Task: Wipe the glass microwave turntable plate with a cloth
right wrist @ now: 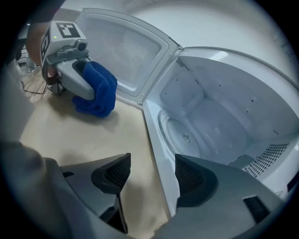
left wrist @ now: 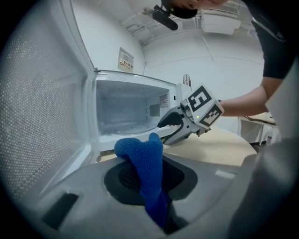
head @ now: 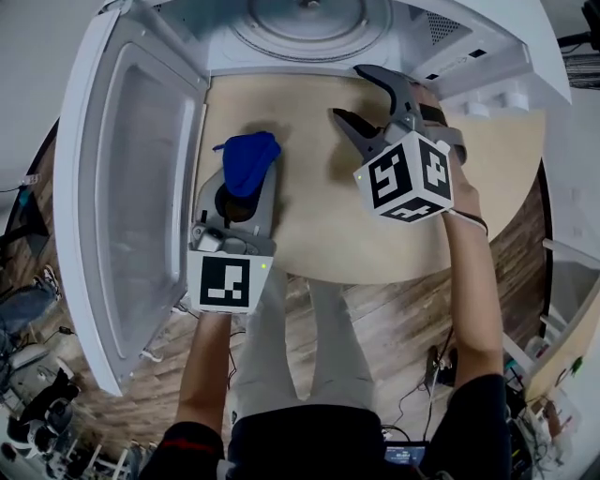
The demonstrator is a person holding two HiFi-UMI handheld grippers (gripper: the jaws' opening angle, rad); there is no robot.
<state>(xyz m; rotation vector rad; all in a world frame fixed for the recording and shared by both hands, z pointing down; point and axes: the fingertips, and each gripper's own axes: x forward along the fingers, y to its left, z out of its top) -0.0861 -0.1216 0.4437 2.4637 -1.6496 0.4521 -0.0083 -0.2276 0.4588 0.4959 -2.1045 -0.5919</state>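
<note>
In the head view, the microwave (head: 394,37) stands at the far side of the round tabletop (head: 309,225) with its door (head: 131,187) swung wide to the left. The glass turntable plate (head: 309,23) lies inside on the oven floor. The left gripper (head: 246,178) is over the tabletop beside the door, pinching a blue cloth (head: 248,157) that bulges out past its tips. The right gripper (head: 352,94) is near the oven's opening, spread, with nothing in it. In the left gripper view, the cloth is clamped between the pressed-together jaws and its bunched end rises above them, with the right gripper beyond at the oven's front. In the right gripper view, the jaws stand apart and empty over the tabletop and the oven's front sill. The plate sits just beyond them, untouched, and the cloth is well off to the left by the door.
</note>
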